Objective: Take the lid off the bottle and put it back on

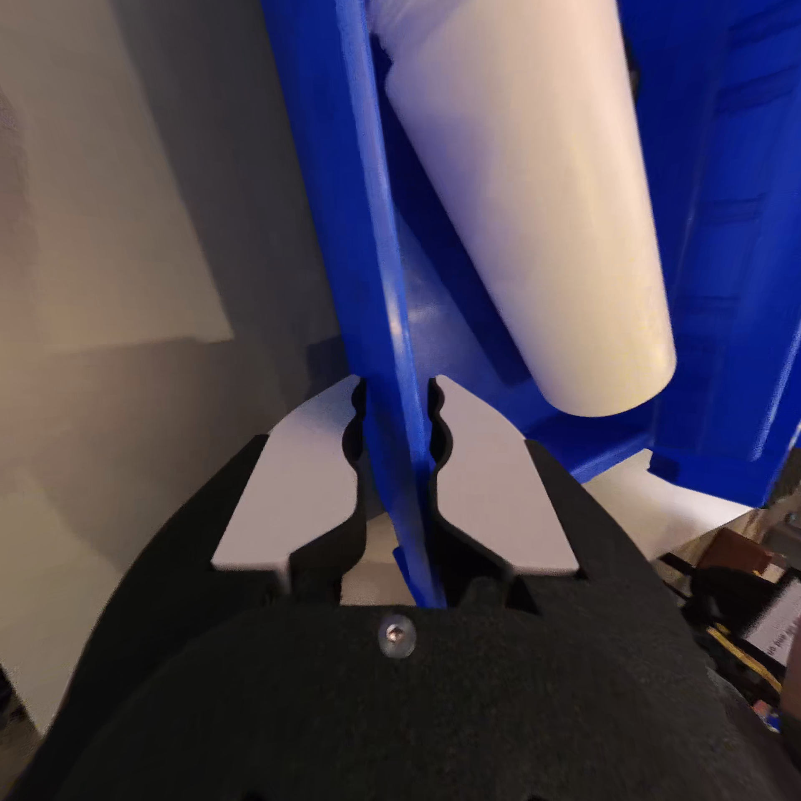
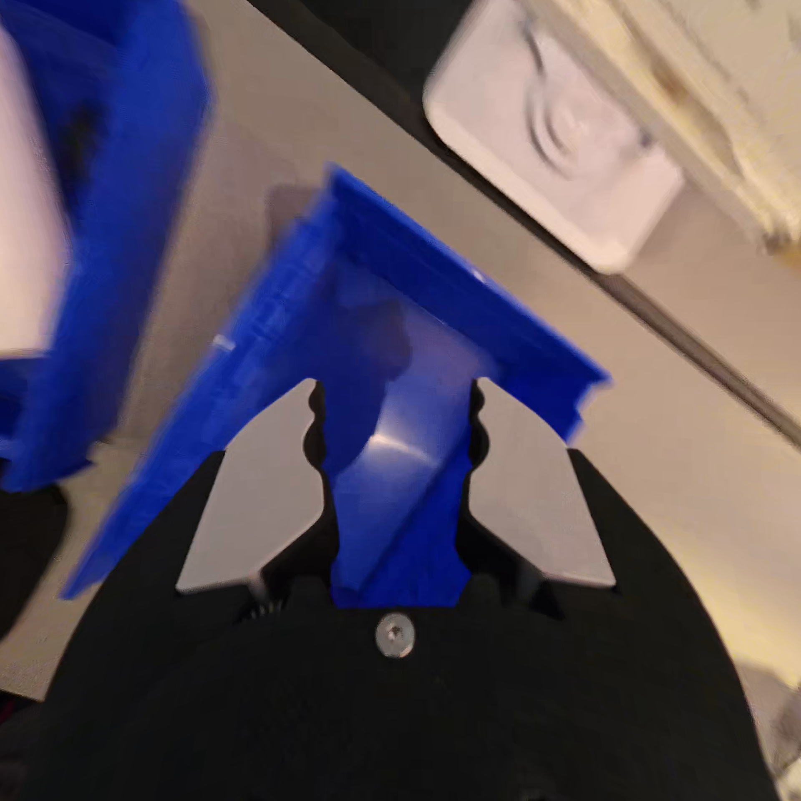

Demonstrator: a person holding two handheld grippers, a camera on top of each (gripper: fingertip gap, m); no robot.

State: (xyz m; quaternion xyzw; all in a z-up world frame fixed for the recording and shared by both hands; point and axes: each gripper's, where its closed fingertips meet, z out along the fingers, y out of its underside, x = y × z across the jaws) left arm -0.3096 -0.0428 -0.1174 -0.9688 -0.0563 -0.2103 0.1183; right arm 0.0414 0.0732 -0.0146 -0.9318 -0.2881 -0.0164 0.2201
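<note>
The left tool (image 1: 396, 416) pinches the wall of a blue box (image 1: 329, 173) holding a white cylinder (image 1: 520, 208) — the right tool (image 2: 396, 416) grips the blue lid (image 2: 433, 277), lifted clear above the tabletop (image 2: 303, 121).

The box (image 1: 342, 216) is solid bright blue, unpatterned, and the cylinder (image 1: 520, 195) at 1 o'clock inside it is plain white. The left gripper (image 1: 396, 416) has pale grey fingers on a black body. The lid (image 2: 433, 312) is the same blue; the right gripper (image 2: 396, 416) is also grey and black. The table (image 2: 650, 433) is beige; the tray (image 2: 542, 143) at 1 o'clock is white
</note>
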